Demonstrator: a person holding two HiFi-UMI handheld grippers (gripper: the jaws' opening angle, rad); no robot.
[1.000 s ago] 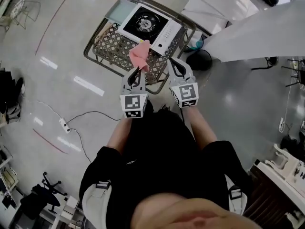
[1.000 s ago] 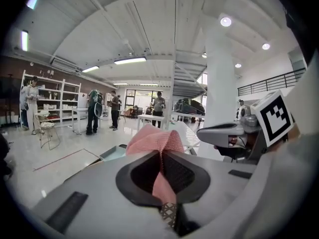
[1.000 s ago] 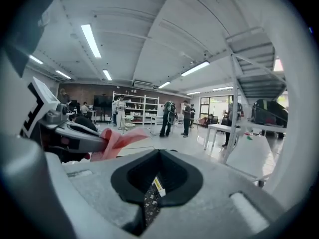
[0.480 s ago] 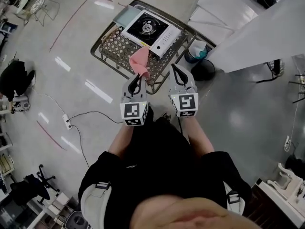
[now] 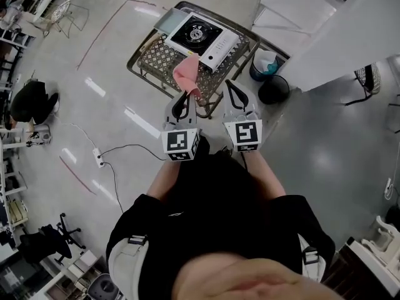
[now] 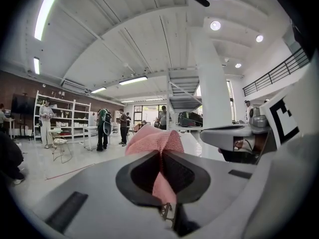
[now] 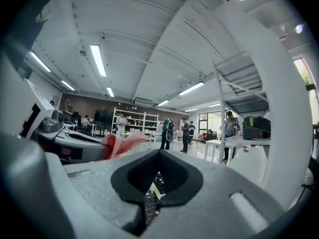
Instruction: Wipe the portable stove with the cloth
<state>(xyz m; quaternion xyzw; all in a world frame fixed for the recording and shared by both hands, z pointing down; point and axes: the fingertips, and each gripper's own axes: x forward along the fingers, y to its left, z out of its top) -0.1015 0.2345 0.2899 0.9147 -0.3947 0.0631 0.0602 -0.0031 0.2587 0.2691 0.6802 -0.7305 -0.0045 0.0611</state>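
Note:
The portable stove (image 5: 201, 37), white with a black burner, sits on the far side of a lattice-top table (image 5: 156, 61). A pink cloth (image 5: 186, 74) hangs up from my left gripper (image 5: 185, 95), which is shut on it, in the air over the table's near edge. In the left gripper view the cloth (image 6: 154, 141) bunches out past the closed jaws. My right gripper (image 5: 229, 86) is held beside it at the same height, shut and with nothing in it. In the right gripper view the cloth (image 7: 119, 143) shows to the left of the shut jaws.
A dark bucket (image 5: 274, 89) and a bin (image 5: 264, 64) stand on the floor right of the table. A grey board (image 5: 167, 20) lies behind the stove. A cable with a power strip (image 5: 99, 157) runs across the floor at left. People stand far off by shelves (image 6: 60, 126).
Both grippers have risen side by side, the left still carrying the pink cloth. The table and stove now look smaller and sit higher in the head view.

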